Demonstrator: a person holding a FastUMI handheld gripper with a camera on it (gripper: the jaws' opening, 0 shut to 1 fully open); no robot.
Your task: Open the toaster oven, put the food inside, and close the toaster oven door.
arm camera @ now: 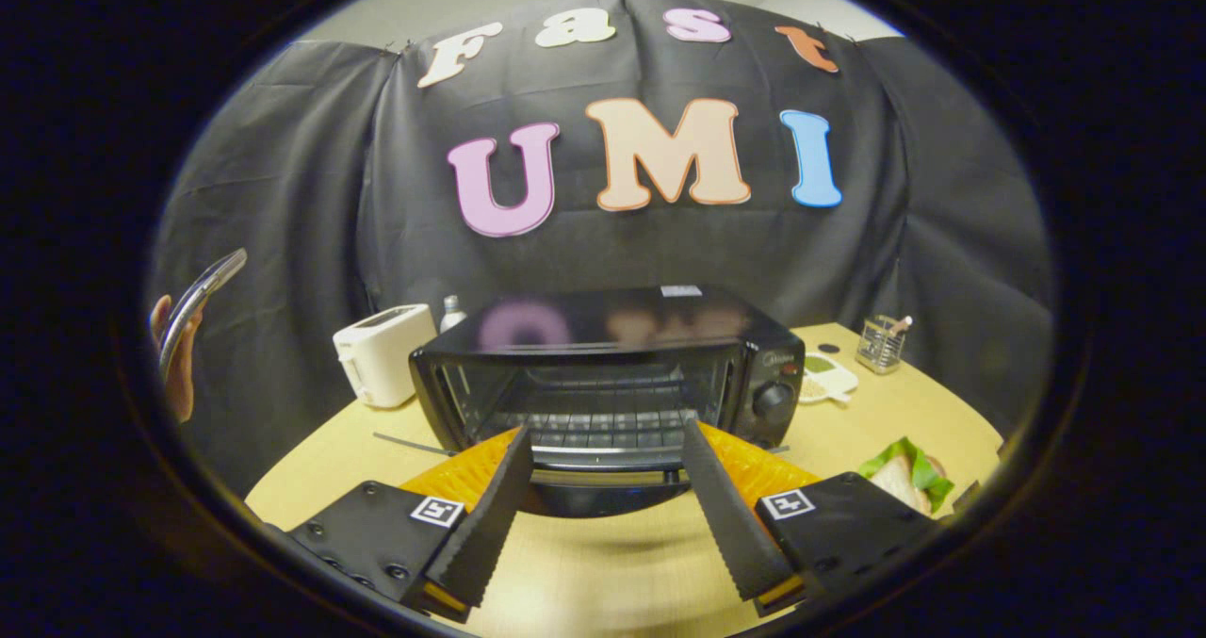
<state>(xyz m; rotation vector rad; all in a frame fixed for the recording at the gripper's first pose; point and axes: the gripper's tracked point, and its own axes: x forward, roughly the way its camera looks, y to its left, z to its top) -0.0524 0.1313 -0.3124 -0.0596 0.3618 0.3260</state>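
The gripper [608, 440] is held wide open with nothing between its fingers, which point at the front of the black toaster oven [608, 374]. The oven stands in the middle of the round wooden table [603, 563], and its glass door [603, 482] is swung down flat, lying between the two fingertips (the wire rack inside shows plainly through the opening). The control knob [774, 400] sits on the oven's right panel.

The food, a sandwich [909, 476] with a green lettuce leaf hanging out, lies near the table's right edge, beside the right finger mount and well apart from the oven mouth.

Around the oven: a white pop-up toaster [382, 353] stands at the far left edge of the table, with a small bottle [452, 313] just behind it; a white divided dish [827, 377] lies just right of the oven, and a wire mesh holder [882, 343] stands toward the far right edge. Off the table's left side, a person's hand [179, 365] holds up a phone [200, 297].
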